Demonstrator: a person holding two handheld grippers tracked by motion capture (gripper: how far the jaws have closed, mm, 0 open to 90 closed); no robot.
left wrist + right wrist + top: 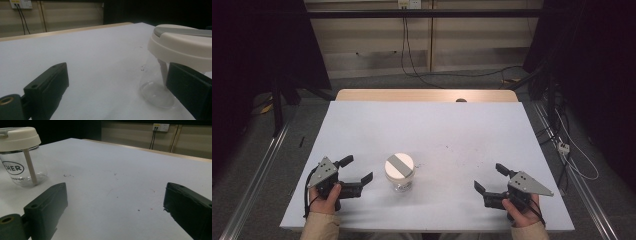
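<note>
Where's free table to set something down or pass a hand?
Most of the white table is bare: the whole far half up to the wooden edge, and the wide patch between the clear jar and the right hand-held gripper. Tightest is the near left, where the left hand-held gripper sits open just beside the jar.

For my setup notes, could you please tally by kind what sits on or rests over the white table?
Clear glass jar with cream lid: 1
Hand-held grippers, jaws open: 2, the left gripper and the right gripper
Total: 3
</note>
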